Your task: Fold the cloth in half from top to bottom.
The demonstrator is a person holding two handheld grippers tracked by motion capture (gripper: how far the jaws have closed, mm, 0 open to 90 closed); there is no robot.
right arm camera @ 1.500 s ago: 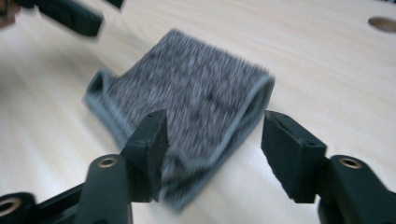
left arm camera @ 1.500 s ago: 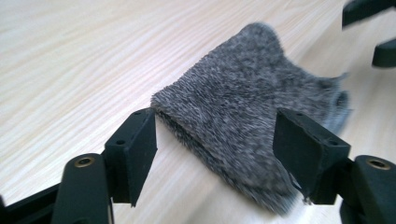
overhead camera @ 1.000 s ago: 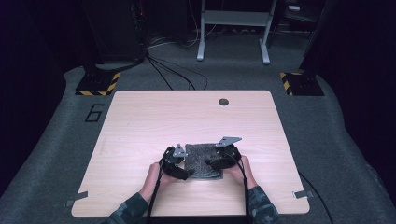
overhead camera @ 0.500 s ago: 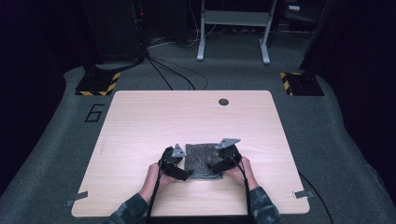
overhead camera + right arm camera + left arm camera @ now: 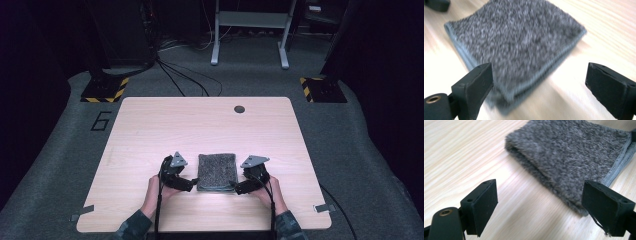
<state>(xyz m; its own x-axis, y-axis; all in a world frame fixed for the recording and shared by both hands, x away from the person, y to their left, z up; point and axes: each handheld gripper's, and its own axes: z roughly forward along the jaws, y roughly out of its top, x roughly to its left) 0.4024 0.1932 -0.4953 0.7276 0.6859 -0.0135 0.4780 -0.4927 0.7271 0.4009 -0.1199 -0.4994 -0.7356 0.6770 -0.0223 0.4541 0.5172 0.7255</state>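
Grey, deep-pile terry describes the folded towel (image 5: 217, 171), which lies flat on the light wood-grain desk (image 5: 200, 125), toward the near edge and roughly centred across its width. The fold is a compact rectangle of several layers. A stitched hem runs along its near edge, and a thinner layer edge protrudes slightly at the near corners.

Left claw (image 5: 191, 184): positioned just beside the towel's near left corner, jaws apart and having just been opening, nothing between them. In the left gripper view, the left claw (image 5: 554, 207) frames bare desk, with the towel's rounded folded side (image 5: 574, 157) ahead and partly behind one jaw.

Right claw (image 5: 238, 189): positioned just beside the towel's near right corner, jaws apart and having just been opening, nothing between them. In the right gripper view, the right claw (image 5: 539, 90) stands off the towel (image 5: 519, 42), whose layered hemmed edges face the camera.

Handling assessment:
- The towel is likely light, soft and limp; it will sag and may unfold if lifted at one point.
- The pile gives good friction, so slipping from the pads is unlikely.
- It is not fragile.
- Recommended hold: pinch all layers together at the two near corners, or at the folded sides, so that the stack stays together. Gripping only the top layer would probably open the fold.

Containers: none stand on the desk near the towel.
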